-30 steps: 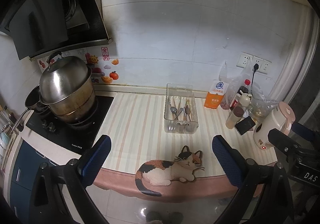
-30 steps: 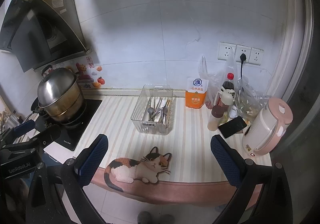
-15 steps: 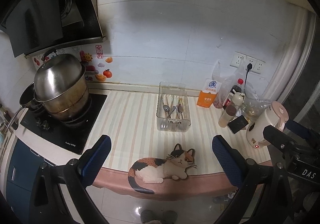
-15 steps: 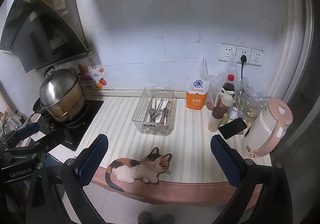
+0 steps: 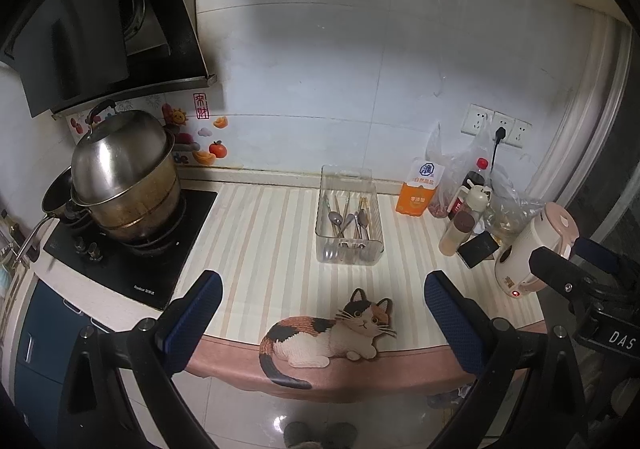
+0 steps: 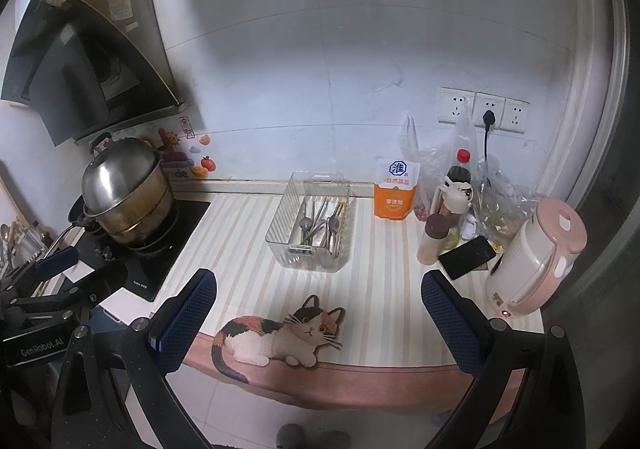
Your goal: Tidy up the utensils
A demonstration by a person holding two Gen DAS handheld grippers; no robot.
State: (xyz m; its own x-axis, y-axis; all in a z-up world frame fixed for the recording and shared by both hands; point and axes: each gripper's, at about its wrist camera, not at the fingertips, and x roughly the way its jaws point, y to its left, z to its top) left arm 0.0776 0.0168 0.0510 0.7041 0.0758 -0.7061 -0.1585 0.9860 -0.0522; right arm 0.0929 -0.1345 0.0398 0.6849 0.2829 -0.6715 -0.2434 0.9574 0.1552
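Observation:
A clear plastic bin (image 5: 349, 245) stands on the striped counter near the back wall and holds several spoons (image 5: 347, 220) and chopsticks lying together. It also shows in the right wrist view (image 6: 310, 253) with the utensils (image 6: 320, 227) inside. My left gripper (image 5: 320, 313) is open and empty, held off the counter's front edge, well short of the bin. My right gripper (image 6: 318, 315) is open and empty too, at a similar distance. Each gripper shows at the edge of the other's view.
A steel pot (image 5: 124, 177) sits on the black hob (image 5: 132, 249) at left. An orange salt bag (image 5: 418, 195), bottles (image 5: 460, 225), a phone (image 5: 478, 247) and a pink kettle (image 5: 532, 249) crowd the right. A cat-shaped mat (image 5: 332, 333) lies at the counter's front edge.
Both grippers have shifted slightly and stay back from the counter; the view has wobbled a little. Both stay open. Nothing on the counter has moved.

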